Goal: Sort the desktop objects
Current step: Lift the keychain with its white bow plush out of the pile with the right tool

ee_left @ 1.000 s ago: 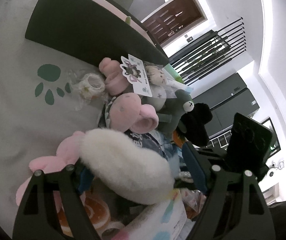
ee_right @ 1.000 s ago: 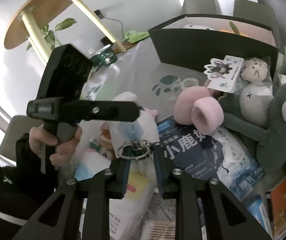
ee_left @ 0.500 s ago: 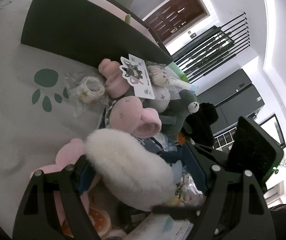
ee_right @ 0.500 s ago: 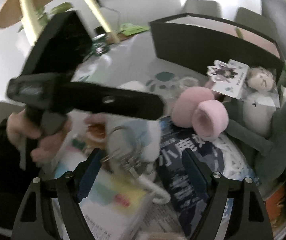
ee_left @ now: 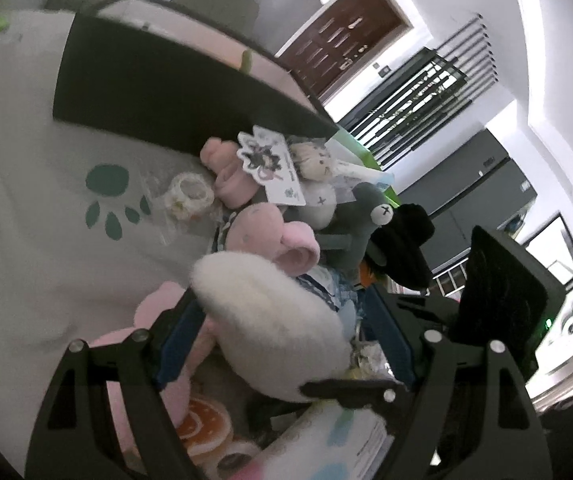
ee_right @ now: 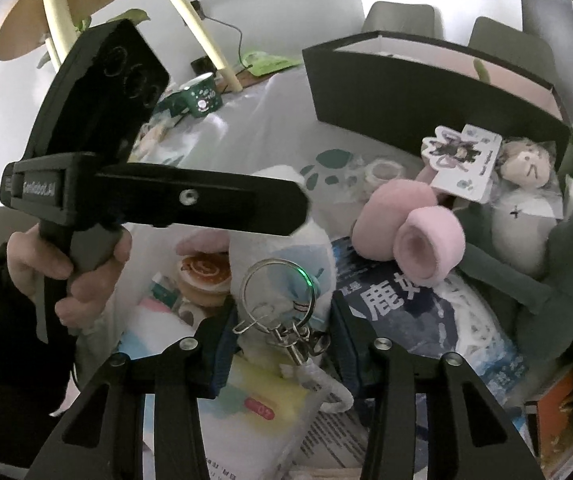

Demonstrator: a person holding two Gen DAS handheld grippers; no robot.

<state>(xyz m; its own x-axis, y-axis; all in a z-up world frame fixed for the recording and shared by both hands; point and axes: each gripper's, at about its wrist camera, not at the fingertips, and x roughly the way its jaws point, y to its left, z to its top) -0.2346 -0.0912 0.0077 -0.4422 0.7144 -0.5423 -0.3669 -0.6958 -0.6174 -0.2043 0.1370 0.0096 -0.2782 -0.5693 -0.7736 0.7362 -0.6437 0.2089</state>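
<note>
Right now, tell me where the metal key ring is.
In the right wrist view the metal key ring sits low in the middle, between the closing right gripper jaws, against the white plush beside the dark blue packet.

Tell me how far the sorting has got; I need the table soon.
Little looks done: the black box shows hardly any contents from here. In hand: the left gripper clamps a white plush, and the right gripper is closing around its key ring, not yet gripping. Left: pink plush, grey doll, tissue pack, tape roll.
</note>
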